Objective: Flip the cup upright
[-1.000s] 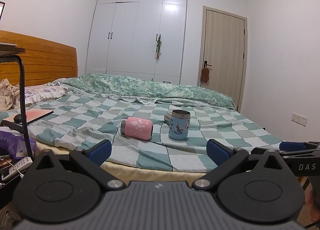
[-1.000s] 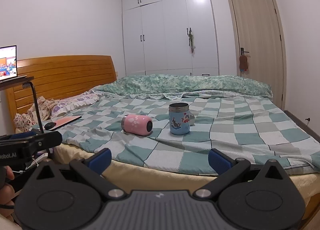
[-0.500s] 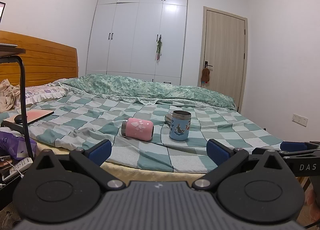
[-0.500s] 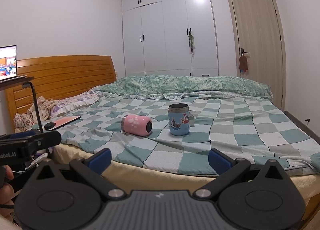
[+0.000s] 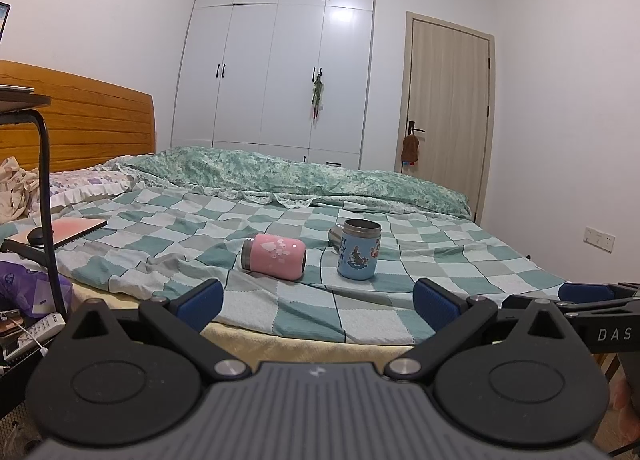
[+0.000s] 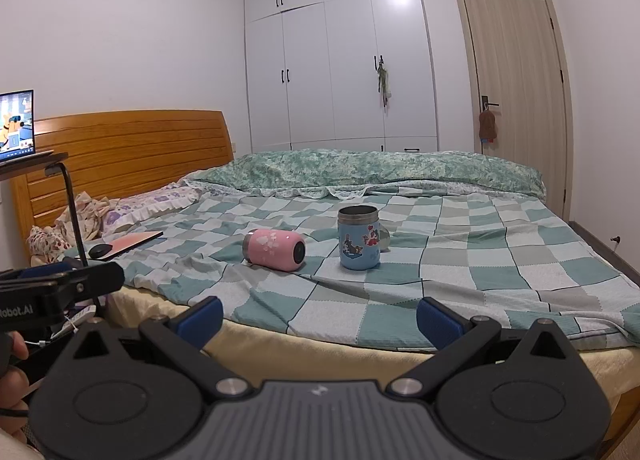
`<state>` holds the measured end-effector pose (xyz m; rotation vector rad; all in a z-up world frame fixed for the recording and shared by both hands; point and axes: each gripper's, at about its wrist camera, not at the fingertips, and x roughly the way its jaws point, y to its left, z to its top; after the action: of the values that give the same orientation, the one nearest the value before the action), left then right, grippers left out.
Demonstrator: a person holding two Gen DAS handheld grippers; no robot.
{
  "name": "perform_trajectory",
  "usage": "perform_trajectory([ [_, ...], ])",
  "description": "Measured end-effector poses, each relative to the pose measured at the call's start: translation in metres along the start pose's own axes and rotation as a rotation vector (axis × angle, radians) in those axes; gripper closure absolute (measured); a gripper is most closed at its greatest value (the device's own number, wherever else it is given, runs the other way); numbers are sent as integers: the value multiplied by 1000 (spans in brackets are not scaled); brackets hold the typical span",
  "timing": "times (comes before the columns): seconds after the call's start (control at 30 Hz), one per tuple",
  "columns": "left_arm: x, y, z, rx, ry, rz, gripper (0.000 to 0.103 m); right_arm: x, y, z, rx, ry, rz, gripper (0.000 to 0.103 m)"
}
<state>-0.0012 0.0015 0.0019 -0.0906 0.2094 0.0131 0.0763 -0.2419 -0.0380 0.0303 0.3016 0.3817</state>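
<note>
A pink cup [image 5: 274, 260] lies on its side on the checked bedspread [image 5: 360, 312]; it also shows in the right wrist view [image 6: 275, 249]. A blue cup [image 5: 358, 249] stands upright just right of it, also in the right wrist view [image 6: 359, 238]. A third metal cup lies partly hidden behind the blue one. My left gripper [image 5: 318, 302] is open and empty, short of the bed edge. My right gripper [image 6: 319, 316] is open and empty, also short of the bed edge. Each gripper shows at the edge of the other's view.
A laptop [image 5: 66, 231] with a mouse lies on the bed at left. A side table with a black tube leg [image 5: 46, 196] stands left of the bed. A folded green quilt [image 5: 300, 176] lies at the far side. Wardrobe and door are behind.
Both views shift very slightly; the cups sit a touch higher in the left wrist frame. Nothing was taken hold of or moved on the bed.
</note>
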Motion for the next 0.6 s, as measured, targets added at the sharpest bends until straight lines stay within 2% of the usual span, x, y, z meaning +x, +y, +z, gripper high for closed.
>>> perform_trajectory([
  [0.6, 2, -1, -3, -1, 5, 0, 0, 1, 2, -2, -2, 6, 3, 0],
])
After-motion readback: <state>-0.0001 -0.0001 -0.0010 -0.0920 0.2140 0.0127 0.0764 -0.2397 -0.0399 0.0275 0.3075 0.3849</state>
